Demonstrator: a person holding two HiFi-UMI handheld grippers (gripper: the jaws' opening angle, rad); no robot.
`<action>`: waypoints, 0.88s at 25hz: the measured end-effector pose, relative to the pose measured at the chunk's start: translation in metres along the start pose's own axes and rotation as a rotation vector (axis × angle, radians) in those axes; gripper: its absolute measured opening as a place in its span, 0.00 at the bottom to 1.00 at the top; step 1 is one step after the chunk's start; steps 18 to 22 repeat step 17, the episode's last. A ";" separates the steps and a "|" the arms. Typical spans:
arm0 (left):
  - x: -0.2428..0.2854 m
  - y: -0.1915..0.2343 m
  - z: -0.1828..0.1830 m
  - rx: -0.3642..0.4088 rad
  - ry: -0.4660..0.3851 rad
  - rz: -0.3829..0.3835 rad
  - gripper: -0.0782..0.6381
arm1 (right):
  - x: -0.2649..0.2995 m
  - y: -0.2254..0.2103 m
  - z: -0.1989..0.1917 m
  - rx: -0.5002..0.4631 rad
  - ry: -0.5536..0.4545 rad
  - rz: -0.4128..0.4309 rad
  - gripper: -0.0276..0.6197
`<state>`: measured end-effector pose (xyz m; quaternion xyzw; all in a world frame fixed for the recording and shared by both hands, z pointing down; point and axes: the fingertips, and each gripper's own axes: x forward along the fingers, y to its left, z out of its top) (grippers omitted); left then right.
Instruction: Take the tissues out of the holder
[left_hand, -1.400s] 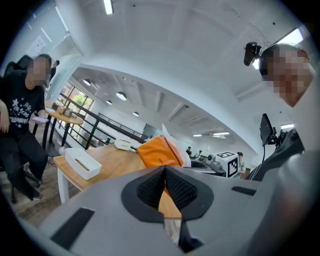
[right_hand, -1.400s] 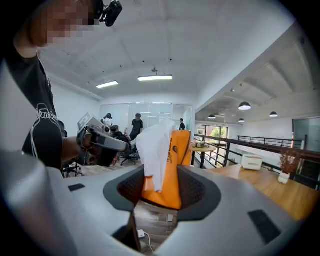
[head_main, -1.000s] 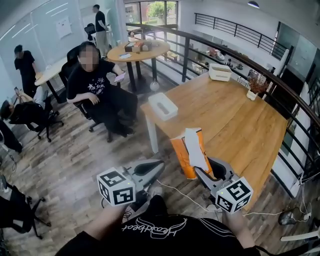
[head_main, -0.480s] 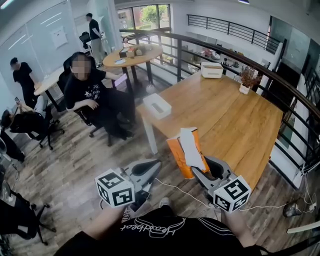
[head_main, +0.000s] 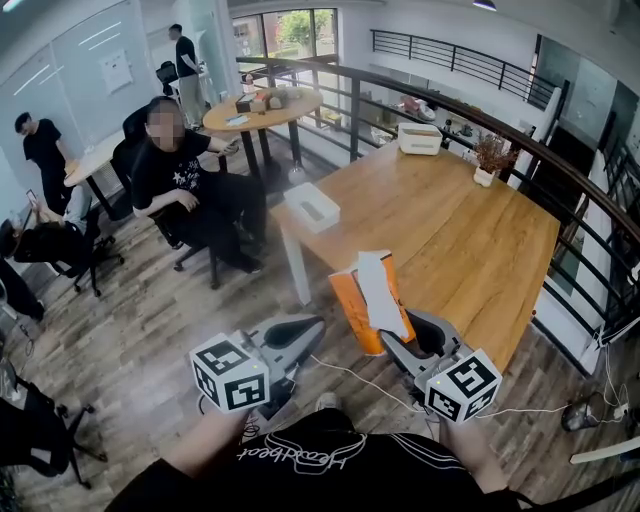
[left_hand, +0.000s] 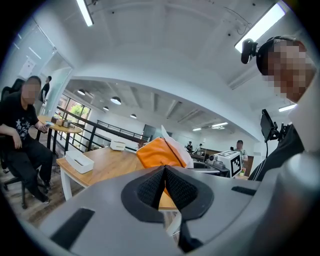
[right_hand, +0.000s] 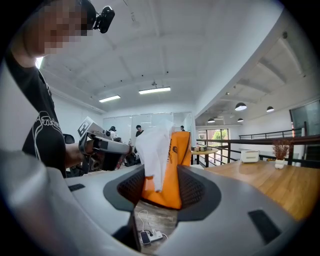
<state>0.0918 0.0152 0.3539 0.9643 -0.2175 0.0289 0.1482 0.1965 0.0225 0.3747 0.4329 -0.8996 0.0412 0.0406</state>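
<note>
White curly writing is seen upside down on the black shirt (head_main: 300, 452) at the bottom of the head view. It seems to say "Headbeat", but the letters are hard to tell. White print is seen on the seated person's black shirt (head_main: 178, 168), too small to be read. A small dark mark is seen on the orange holder (right_hand: 181, 150), too small to be read.

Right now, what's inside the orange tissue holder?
A white tissue sticks out of the top of the orange holder. Any more tissues inside are hidden by its orange walls.
</note>
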 end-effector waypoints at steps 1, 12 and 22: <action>-0.002 -0.001 -0.002 0.001 0.003 -0.001 0.13 | 0.001 0.002 -0.002 0.001 0.001 0.002 0.33; -0.008 0.002 -0.007 -0.013 -0.001 0.023 0.13 | 0.005 0.005 -0.006 -0.004 0.022 0.014 0.33; -0.016 0.005 -0.010 -0.017 -0.003 0.032 0.13 | 0.007 0.012 -0.008 -0.003 0.019 0.011 0.33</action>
